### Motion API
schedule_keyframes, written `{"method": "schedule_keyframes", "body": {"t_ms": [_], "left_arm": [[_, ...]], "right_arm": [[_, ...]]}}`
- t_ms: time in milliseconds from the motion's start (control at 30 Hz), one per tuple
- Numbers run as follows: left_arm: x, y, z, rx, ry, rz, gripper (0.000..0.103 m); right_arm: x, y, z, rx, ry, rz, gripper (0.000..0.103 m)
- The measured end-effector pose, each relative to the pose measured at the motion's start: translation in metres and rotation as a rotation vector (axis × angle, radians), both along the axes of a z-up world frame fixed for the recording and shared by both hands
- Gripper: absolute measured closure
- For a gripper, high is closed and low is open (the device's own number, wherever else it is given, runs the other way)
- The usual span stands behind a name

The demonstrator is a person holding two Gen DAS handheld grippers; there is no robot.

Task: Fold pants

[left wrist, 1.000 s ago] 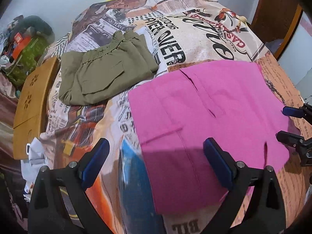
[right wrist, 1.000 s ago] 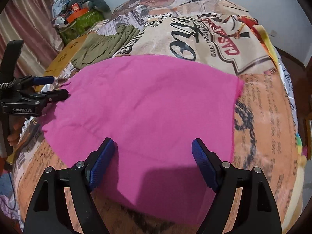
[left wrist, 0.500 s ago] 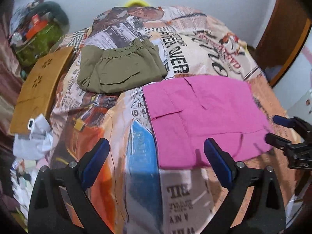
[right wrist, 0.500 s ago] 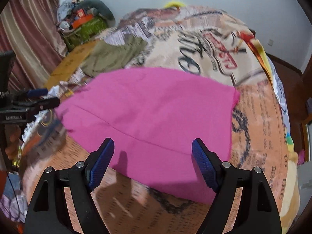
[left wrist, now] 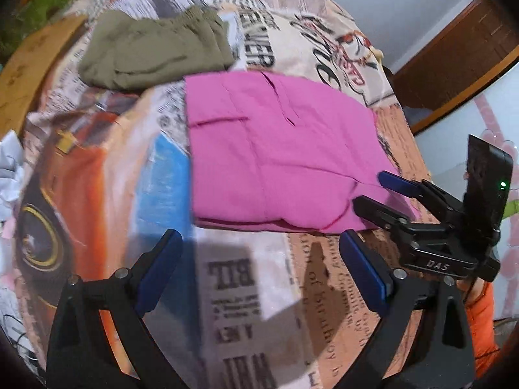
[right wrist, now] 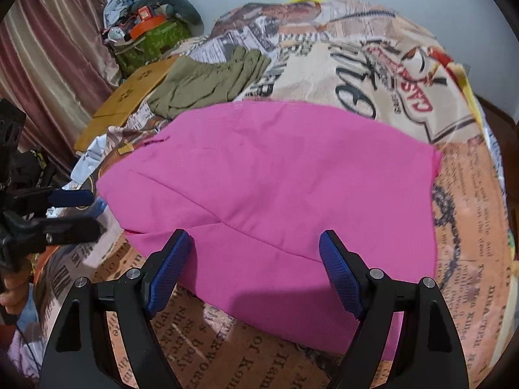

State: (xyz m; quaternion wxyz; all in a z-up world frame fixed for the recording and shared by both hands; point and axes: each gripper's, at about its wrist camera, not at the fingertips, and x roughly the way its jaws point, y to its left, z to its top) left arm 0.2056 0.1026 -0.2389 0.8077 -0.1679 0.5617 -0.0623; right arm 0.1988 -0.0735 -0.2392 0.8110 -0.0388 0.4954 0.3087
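Pink pants (right wrist: pixel 275 201) lie flat and folded into a rough rectangle on the printed bedspread (left wrist: pixel 233 291), nothing clamped on them. Both grippers have backed off over the last second. In the left wrist view the cloth used to run in between the fingers; now its near edge sits ahead of the left gripper (left wrist: pixel 259 269), with bare bedspread between the pads. Left jaws wide apart and empty.

Right gripper (right wrist: pixel 256 269) also stands with jaws wide apart, unchanged in width. The pants' near hem lies under and between its fingers, but the pads look clear of the fabric, hovering just over it rather than pinching. From the left camera the right gripper (left wrist: pixel 373 191) shows at the far-right corner of the pants, above the cloth.

Olive pants (left wrist: pixel 155 52), already folded, sit beyond the pink ones, up and left of both grippers, just beside the pink far corner.

My read: this fold has been laid down and released. Either one more fold follows, or this pair is done. Seams look flat, no obvious bunching.
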Motion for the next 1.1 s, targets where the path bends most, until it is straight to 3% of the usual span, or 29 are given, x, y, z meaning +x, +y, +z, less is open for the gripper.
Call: {"method": "schedule_keyframes", "body": {"t_ms": [67,233,400,467,500,633,800,967,1100], "left_arm": [[0.003,-0.001,-0.007,-0.058,0.028,-0.003,0.005],[0.012,0.000,-0.010,-0.117,0.023,0.019,0.004],[0.021,0.018,-0.015,-0.266,0.017,0.079,0.005],[0.024,0.026,-0.015,-0.298,0.017,0.126,0.014],[0.026,0.028,-0.015,-0.291,0.021,0.141,0.024],[0.030,0.031,-0.014,-0.192,0.035,0.183,0.061],[0.028,0.020,-0.007,-0.059,-0.009,0.158,0.072],[0.020,0.001,0.011,0.183,-0.104,0.118,0.077],[0.005,0.016,0.020,0.258,-0.147,0.155,0.078]], "right_arm": [[0.000,0.000,-0.002,0.002,0.016,0.005,0.024],[-0.004,0.004,-0.005,-0.023,0.011,0.032,0.021],[-0.002,0.001,-0.006,-0.006,0.022,0.034,0.020],[-0.002,0.001,-0.006,-0.004,0.021,0.036,0.020],[-0.002,0.001,-0.006,-0.003,0.021,0.036,0.020],[-0.002,0.001,-0.006,0.000,0.022,0.035,0.020],[-0.002,0.000,-0.006,0.001,0.018,0.034,0.020],[-0.005,-0.006,0.001,-0.001,-0.004,0.006,0.023],[-0.010,-0.015,0.007,-0.008,-0.036,-0.015,0.023]]}}
